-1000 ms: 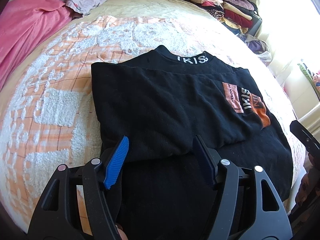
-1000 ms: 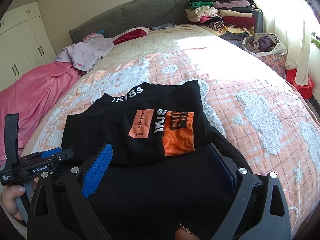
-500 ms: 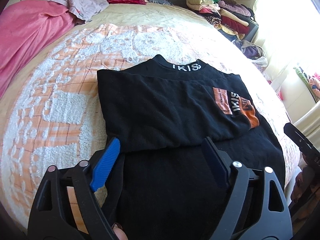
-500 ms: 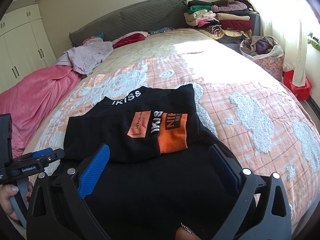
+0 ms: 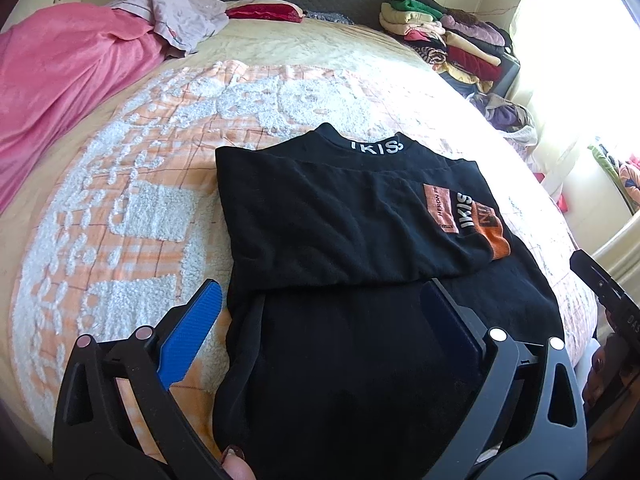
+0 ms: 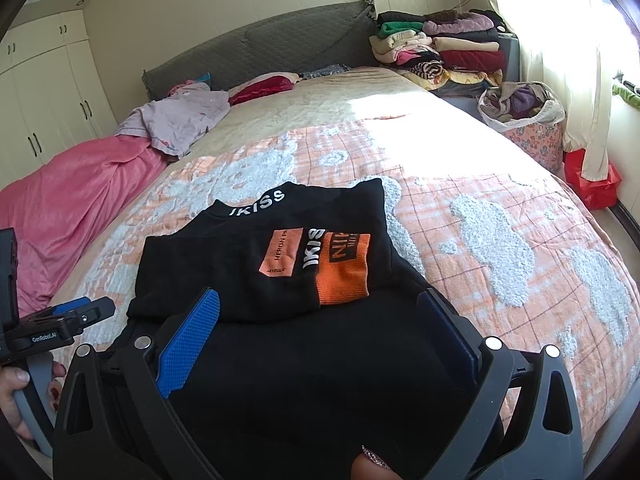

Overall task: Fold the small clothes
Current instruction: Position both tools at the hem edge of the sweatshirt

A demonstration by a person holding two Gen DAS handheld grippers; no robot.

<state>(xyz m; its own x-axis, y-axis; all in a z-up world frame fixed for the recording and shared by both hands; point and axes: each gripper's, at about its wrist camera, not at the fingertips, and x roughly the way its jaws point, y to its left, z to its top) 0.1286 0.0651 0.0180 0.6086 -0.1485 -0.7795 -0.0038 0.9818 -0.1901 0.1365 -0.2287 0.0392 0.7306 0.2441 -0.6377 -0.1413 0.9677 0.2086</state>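
Black knit top [image 5: 340, 220] with a white-lettered collar and orange printed patches lies flat near the middle of a bed covered by an orange-and-white fleecy checked blanket [image 5: 120, 208]. Its collar [image 5: 376, 146] points toward the grey quilted headboard [image 6: 260, 52], and its hem runs toward the near edge of the bed, so the long axis goes from the person to the headboard. A sleeve with an orange cuff [image 6: 344, 276] is folded across the chest, which narrows the garment into a tidy rectangle; this looks like the reason for the placement, with the lower part left to be folded upward.

The left gripper [image 5: 320, 312] hangs over the lower left part of the top with its jaws opening wide; black fabric lies beneath them, and neither blue pad presses on it. The right gripper [image 6: 318, 320] hangs over the lower right part, jaws spread wide and holding nothing. Both stand just above the loose lower section, probably because that is the next part to be taken. A pink quilt [image 5: 60, 92] lies along the left side of the bed.
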